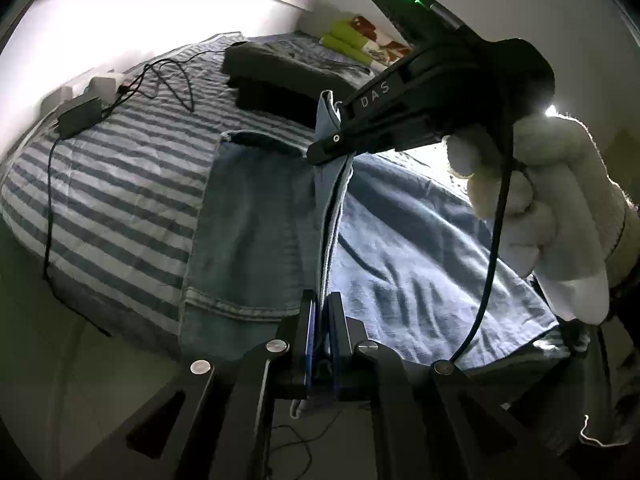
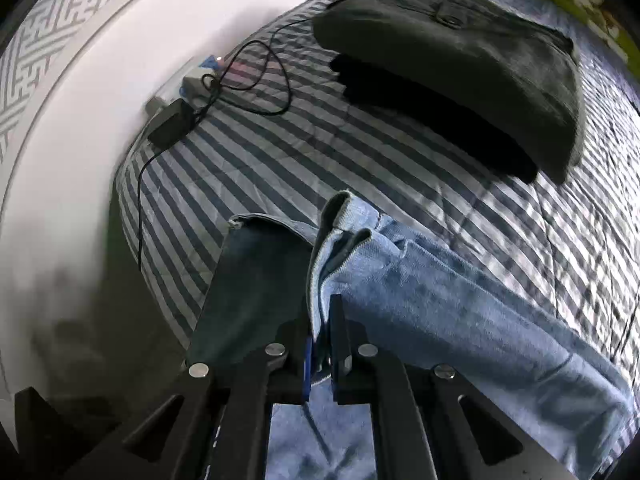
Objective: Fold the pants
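Light blue jeans [image 1: 256, 232] lie over a striped bed cover, one layer lifted into a taut fold. My left gripper [image 1: 323, 304] is shut on the lower edge of that raised fold. In the left wrist view my right gripper [image 1: 326, 148], held by a white-gloved hand [image 1: 532, 200], is shut on the same edge farther up. The right wrist view shows the right gripper [image 2: 321, 320] pinching bunched denim [image 2: 344, 236], with the jeans leg [image 2: 480, 312] trailing off to the right.
Folded dark pants [image 2: 460, 76] are stacked at the back of the striped bed cover [image 2: 304, 136]. A black power adapter [image 2: 170, 124] with looped cable sits by the white wall on the left. Green and white pillows [image 1: 352, 36] lie at the bed's far end.
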### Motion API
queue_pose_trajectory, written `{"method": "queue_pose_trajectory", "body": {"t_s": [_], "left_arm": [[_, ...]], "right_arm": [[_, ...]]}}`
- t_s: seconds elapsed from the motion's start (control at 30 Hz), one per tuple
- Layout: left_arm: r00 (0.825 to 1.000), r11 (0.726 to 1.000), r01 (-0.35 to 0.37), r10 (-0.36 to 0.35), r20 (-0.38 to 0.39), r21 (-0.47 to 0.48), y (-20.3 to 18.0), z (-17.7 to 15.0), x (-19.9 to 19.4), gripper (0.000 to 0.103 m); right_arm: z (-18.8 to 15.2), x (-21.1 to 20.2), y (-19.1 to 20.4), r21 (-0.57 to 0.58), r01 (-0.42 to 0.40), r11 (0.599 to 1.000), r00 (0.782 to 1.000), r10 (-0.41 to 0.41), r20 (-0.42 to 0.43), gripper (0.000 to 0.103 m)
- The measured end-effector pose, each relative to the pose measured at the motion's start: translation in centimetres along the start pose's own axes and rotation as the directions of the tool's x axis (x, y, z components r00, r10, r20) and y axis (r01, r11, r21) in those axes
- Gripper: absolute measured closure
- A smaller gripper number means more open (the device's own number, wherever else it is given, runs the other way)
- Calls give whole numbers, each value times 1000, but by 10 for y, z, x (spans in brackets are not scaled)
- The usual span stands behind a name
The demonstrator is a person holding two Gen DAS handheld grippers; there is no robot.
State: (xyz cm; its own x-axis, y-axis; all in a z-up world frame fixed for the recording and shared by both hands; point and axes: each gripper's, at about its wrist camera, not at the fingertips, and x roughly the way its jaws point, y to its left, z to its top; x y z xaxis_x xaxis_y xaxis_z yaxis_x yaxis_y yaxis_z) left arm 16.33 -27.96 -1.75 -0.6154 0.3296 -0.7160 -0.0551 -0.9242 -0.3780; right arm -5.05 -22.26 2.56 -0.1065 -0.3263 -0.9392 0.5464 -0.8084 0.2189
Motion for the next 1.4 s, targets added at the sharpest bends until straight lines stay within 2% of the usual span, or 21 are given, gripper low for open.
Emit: {"method": "queue_pose_trajectory", "body": {"t_s": [0.1, 0.2, 0.23, 0.33, 0.37, 0.47, 0.57, 0.63, 0.67, 0.73, 0.83, 0.87, 0.93, 1.0, 1.03, 1.1, 1.13, 1.17, 1.23, 1.33, 1.4], "left_arm": [[1000, 1000, -24, 24, -9, -7, 5, 0, 2, 97], [997, 997, -70, 71, -34, 17, 3, -3, 9, 97], [994, 996, -91, 92, -56, 21, 4, -5, 14, 94], [991, 995, -103, 101, -89, -14, 12, -5, 15, 87], [989, 993, -119, 118, -90, -13, 12, -5, 12, 87], [981, 983, -186, 186, -57, 4, 7, 0, -5, 87], [980, 980, -199, 200, -10, 28, -5, 9, -25, 87], [980, 978, -198, 197, 20, 65, -18, 17, -33, 87], [982, 979, -188, 187, 24, 84, -27, 23, -33, 87], [986, 979, -166, 166, 13, 117, -43, 31, -25, 87], [992, 973, -103, 116, -52, 205, -73, 30, 4, 87], [990, 968, -87, 110, -86, 233, -81, 25, 15, 87], [975, 954, -106, 155, -157, 281, -89, 11, 46, 87], [954, 948, -145, 210, -216, 282, -82, 3, 70, 87], [956, 956, -138, 197, -216, 260, -79, 3, 73, 87], [944, 950, -178, 239, -229, 258, -85, 11, 69, 87], [940, 936, -213, 274, -203, 280, -94, 18, 64, 87], [944, 928, -209, 274, -185, 309, -109, 25, 59, 87], [954, 916, -180, 251, -164, 358, -142, 34, 53, 87], [972, 884, -105, 189, -143, 456, -211, 41, 56, 86], [976, 870, -3, 109, -187, 493, -258, 46, 72, 86]], "right_arm": [[4, 9, 4, -14, -8, 1000, 1000, 8, -10, 96], [8, 22, 13, -65, 0, 998, 999, -2, -40, 85], [9, 23, 13, -62, -12, 998, 999, 9, -47, 80], [7, -2, 15, -54, -129, 990, 991, 130, 12, 77], [7, -13, 16, -61, -154, 986, 987, 157, 36, 70], [5, -65, 7, -64, -265, 962, 954, 271, 129, 66], [-8, -123, -21, -37, -322, 946, 916, 321, 241, 65], [-30, -158, -54, -9, -375, 927, 880, 359, 311, 61], [-43, -171, -73, 11, -373, 928, 874, 348, 338, 57], [-80, -192, -115, 66, -321, 945, 884, 274, 380, 56], [-148, -207, -178, 179, -217, 960, 899, 125, 420, 56], [-172, -210, -201, 227, -185, 956, 902, 74, 426, 56], [-221, -206, -241, 335, -169, 927, 904, 10, 428, 56], [-264, -195, -271, 415, -199, 888, 905, 4, 425, 56], [-284, -188, -281, 447, -202, 872, 909, -2, 417, 56], [-311, -174, -290, 468, -183, 865, 915, -24, 403, 56], [-320, -167, -291, 467, -170, 868, 918, -33, 396, 56], [-328, -163, -295, 457, -174, 872, 919, -24, 395, 56], [-339, -154, -302, 447, -217, 868, 910, 15, 413, 56], [-348, -149, -328, 480, -291, 827, 892, 53, 449, 56], [-355, -152, -333, 479, -326, 815, 876, 70, 477, 56]]}}
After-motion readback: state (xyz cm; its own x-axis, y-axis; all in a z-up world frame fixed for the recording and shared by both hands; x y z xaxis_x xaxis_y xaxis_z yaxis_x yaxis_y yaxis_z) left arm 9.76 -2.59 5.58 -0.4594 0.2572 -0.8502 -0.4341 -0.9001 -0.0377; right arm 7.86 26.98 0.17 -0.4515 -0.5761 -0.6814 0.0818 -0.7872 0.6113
